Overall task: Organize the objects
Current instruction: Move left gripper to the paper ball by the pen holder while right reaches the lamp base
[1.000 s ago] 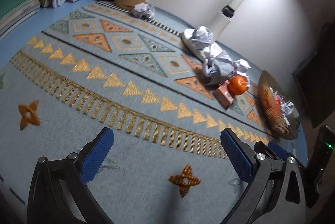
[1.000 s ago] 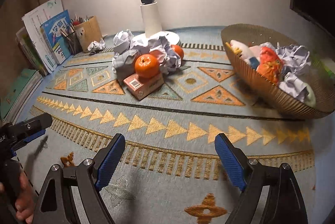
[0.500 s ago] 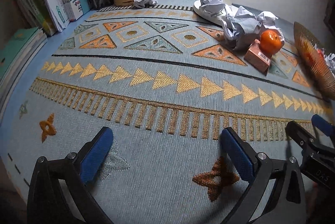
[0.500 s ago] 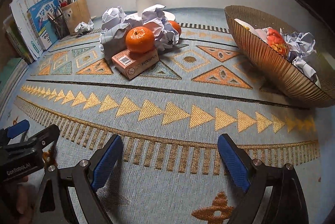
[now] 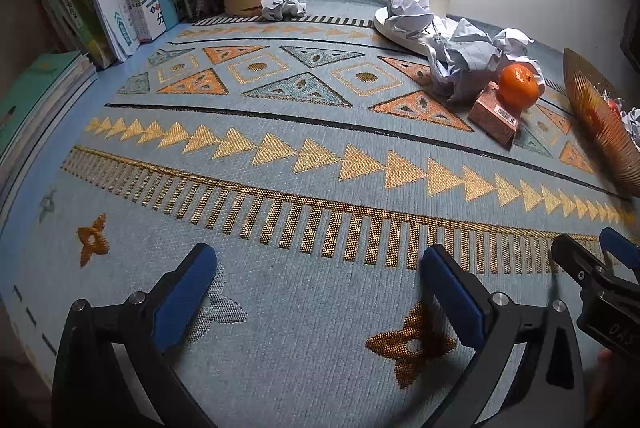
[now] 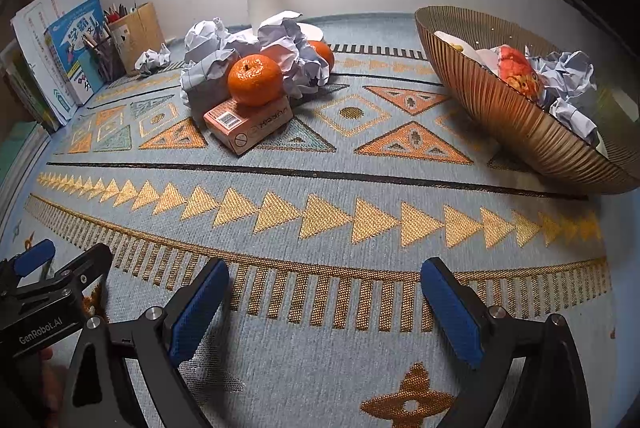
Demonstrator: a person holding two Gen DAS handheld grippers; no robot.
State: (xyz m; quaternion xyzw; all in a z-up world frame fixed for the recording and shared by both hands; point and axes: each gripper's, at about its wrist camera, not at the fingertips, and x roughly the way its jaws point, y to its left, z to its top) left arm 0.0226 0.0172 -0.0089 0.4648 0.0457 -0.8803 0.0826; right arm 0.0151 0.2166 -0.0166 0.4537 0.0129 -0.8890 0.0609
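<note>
Since the earlier frame our left gripper (image 5: 316, 292) has swung level; right gripper (image 6: 324, 302) fingers have just been opening, both empty, spread wide. Left to right: books (image 6: 72, 47), paper balls (image 6: 280, 43), orange (image 6: 255, 79) atop box (image 6: 248, 121), basket (image 6: 520, 123). Risk: orange rolling off if nudged. Only right view shows basket contents.

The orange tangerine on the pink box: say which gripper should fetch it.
Right, probably. The right gripper is open and empty, facing the orange tangerine on the pink cardboard box almost head-on; from the left gripper it lies far off to one side.
</note>
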